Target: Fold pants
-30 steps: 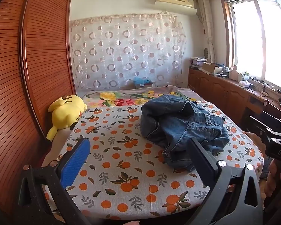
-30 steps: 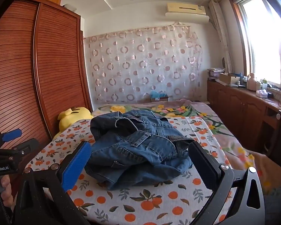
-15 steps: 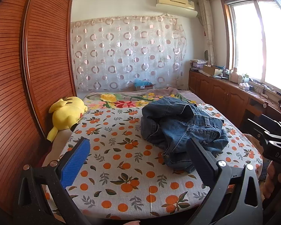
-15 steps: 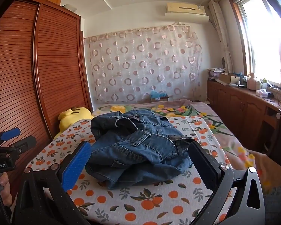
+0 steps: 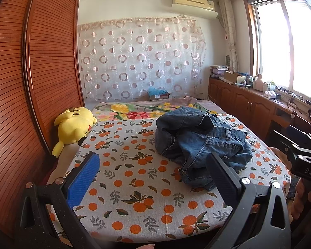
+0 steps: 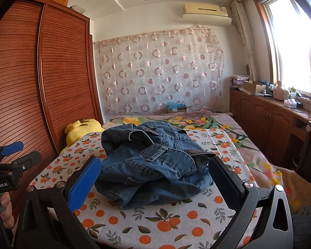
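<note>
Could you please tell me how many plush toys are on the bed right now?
1. A yellow plush toy lies at the bed's left edge, against the wardrobe, left of the jeans. Nothing else plush shows, though the jeans pile could hide something small.

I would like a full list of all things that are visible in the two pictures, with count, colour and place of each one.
jeans: one, blue denim, crumpled on the bed, near edge
plush toy: one, yellow, bed's left side by the wardrobe
bed sheet: one, white with oranges, over the bed
wardrobe: one, reddish wood, left wall
curtain: one, sheer with circles, back wall
air conditioner: one, cream, above the curtain
cabinets: one row, brown, under the window, clutter on top
left gripper: black, one blue pad, jaws open, empty
right gripper: same, jaws open, empty
</note>
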The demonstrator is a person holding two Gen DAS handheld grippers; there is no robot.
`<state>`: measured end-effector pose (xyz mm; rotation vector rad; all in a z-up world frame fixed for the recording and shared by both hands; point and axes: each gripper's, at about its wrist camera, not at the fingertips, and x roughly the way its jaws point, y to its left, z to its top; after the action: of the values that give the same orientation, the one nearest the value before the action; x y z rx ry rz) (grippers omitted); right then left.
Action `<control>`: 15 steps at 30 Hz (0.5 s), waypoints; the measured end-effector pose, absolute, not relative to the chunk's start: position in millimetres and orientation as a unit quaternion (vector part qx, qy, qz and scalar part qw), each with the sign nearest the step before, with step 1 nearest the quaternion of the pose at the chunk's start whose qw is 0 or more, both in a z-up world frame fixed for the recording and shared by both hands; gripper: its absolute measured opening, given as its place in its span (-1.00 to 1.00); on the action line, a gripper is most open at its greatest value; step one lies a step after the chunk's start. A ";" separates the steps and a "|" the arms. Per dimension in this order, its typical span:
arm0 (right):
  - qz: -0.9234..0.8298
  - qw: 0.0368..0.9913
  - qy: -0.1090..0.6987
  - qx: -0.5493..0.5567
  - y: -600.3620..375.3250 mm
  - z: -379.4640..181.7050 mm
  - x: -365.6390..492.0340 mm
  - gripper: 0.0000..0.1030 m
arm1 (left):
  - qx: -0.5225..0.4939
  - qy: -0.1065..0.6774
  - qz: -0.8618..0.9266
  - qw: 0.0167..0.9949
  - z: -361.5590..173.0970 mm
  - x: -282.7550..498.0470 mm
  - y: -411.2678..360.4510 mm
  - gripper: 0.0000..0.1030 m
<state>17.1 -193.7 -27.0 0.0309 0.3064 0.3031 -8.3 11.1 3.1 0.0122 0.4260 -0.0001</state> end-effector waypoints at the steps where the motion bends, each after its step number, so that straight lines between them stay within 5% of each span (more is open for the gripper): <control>1: 0.150 0.977 0.152 0.015 -193.4 -27.1 17.1 1.00 | 0.006 0.211 0.000 0.977 3.1 -8.4 11.1 0.99; 15: 0.150 0.977 0.148 0.015 -191.5 -26.6 16.3 1.00 | 0.008 0.211 0.000 0.978 4.2 -9.2 11.2 0.99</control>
<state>16.3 -191.5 -26.6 0.0297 0.2990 0.3026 -9.2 11.2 4.2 0.0156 0.4245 0.0010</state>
